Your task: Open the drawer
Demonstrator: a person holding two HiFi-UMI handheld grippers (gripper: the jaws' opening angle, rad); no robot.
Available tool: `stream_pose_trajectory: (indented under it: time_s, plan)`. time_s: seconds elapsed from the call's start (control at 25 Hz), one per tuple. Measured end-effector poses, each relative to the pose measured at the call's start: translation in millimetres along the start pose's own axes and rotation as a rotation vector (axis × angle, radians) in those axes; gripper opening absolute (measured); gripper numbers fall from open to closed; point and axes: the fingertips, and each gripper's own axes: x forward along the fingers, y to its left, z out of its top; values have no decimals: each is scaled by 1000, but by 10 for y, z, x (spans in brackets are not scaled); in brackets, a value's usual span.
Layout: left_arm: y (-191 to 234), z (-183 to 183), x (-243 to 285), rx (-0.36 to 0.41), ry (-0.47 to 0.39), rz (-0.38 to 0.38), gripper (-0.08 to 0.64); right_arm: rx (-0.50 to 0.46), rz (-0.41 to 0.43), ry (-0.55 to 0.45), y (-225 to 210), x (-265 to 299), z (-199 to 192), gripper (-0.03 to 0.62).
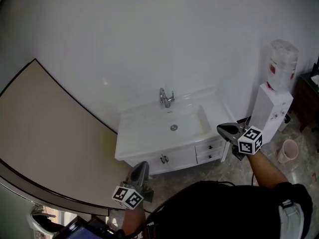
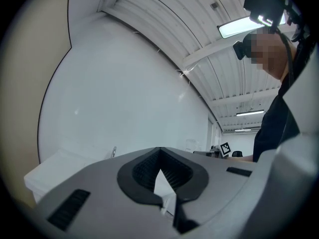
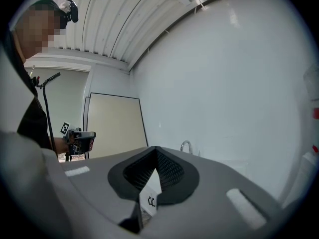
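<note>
A white vanity cabinet with a sink and a chrome faucet stands against the wall. Its two small drawers sit stacked at the right front, both pushed in, each with a dark handle. My right gripper is shut and empty, hovering just right of the drawers at countertop height. My left gripper is shut and empty too, low in front of the cabinet doors. In the right gripper view the jaws meet at the tip, with the faucet beyond. The left gripper view shows its jaws closed as well.
A white water dispenser with a bottle on top stands right of the vanity. On the floor by it stands a pink bucket, and a beige door fills the left. A dark cabinet is at the far right.
</note>
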Motion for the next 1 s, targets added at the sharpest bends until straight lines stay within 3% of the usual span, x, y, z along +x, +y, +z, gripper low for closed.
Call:
stream_pose_trajectory:
  time_s: [0.24, 1.0]
  plan:
    - [319, 74, 213, -5, 14, -18, -5, 16, -25, 18, -104, 313, -48, -2]
    - [2186, 627, 311, -20, 25, -146, -5, 11, -183, -5, 149, 1795, 190, -2]
